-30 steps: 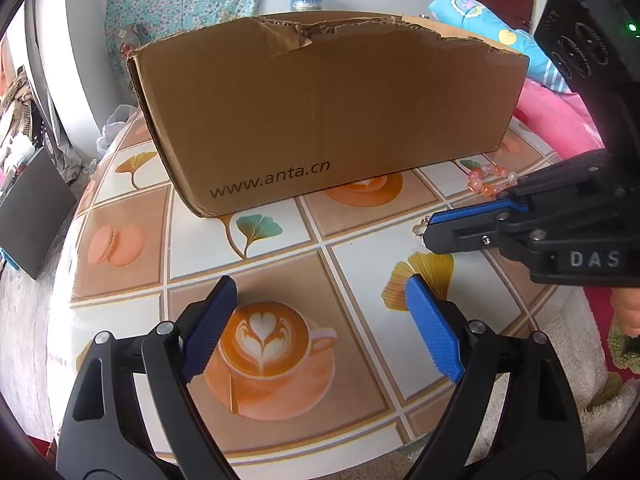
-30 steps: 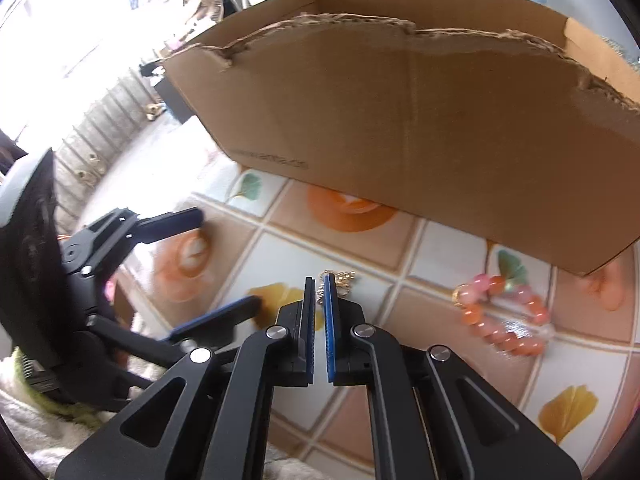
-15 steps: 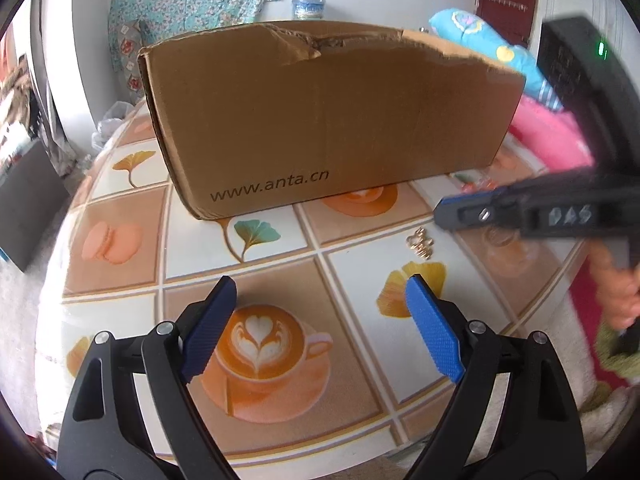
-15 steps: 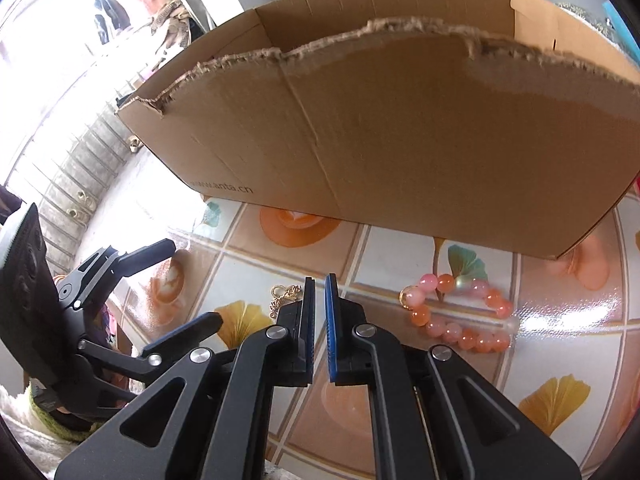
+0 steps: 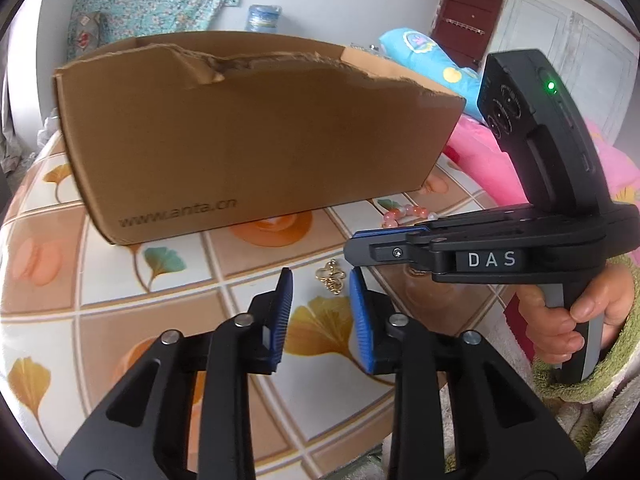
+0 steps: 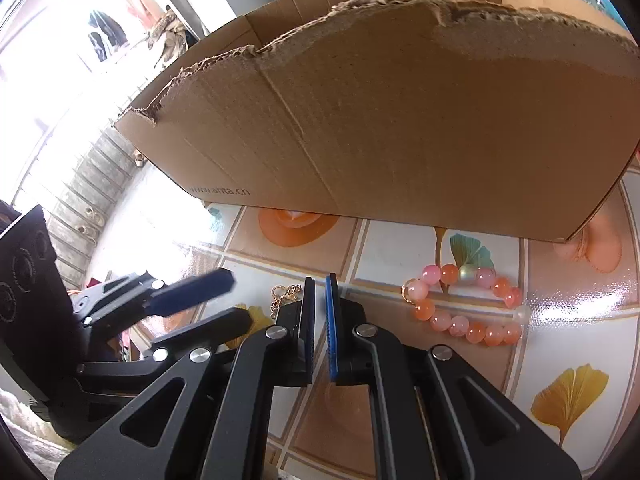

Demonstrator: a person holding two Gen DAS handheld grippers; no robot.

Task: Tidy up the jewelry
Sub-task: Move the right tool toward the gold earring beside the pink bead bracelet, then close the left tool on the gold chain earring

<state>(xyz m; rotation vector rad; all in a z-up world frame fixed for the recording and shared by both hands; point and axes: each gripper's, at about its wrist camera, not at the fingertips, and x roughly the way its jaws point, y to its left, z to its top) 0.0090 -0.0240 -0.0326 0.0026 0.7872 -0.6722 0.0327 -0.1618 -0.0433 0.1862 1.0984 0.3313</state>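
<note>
- Blue ribbed pads line the left gripper (image 5: pixel 320 286), nearest in the left wrist view; its jaws have just been closing and stand partly spread, a clear gap between them; nothing is pinched.
- Just beyond that gap a small gold chain (image 5: pixel 331 278) lies flat on the worktop (image 5: pixel 120 320); it is framed by the two pads, but whether either touches it cannot be told.
- The worktop's covering is glossy and tiled, printed with ginkgo leaves and coffee cups.
- The right gripper (image 5: pixel 354 244) reaches in from the right, just past the chain; a hand (image 5: pixel 560 320) in a green fuzzy cuff holds its handle; its jaws are pressed together with only a thin slit between the pads, and they hold nothing.
- In the right wrist view the gold chain sits just left of the right gripper's tips; the left gripper shows at the left edge.
- A bracelet (image 6: pixel 464 306) of pink and orange beads lies on the worktop to the right of the right gripper, well apart from the chain; it is near the box, not touching it.
- Farther back stands a cardboard box (image 5: pixel 248 136), open at the top with a torn rim and a printed web address low on its front wall; its inside is not visible.
- Behind the box are a pink blanket (image 5: pixel 480 144) and a pale blue cushion (image 5: pixel 424 56).
</note>
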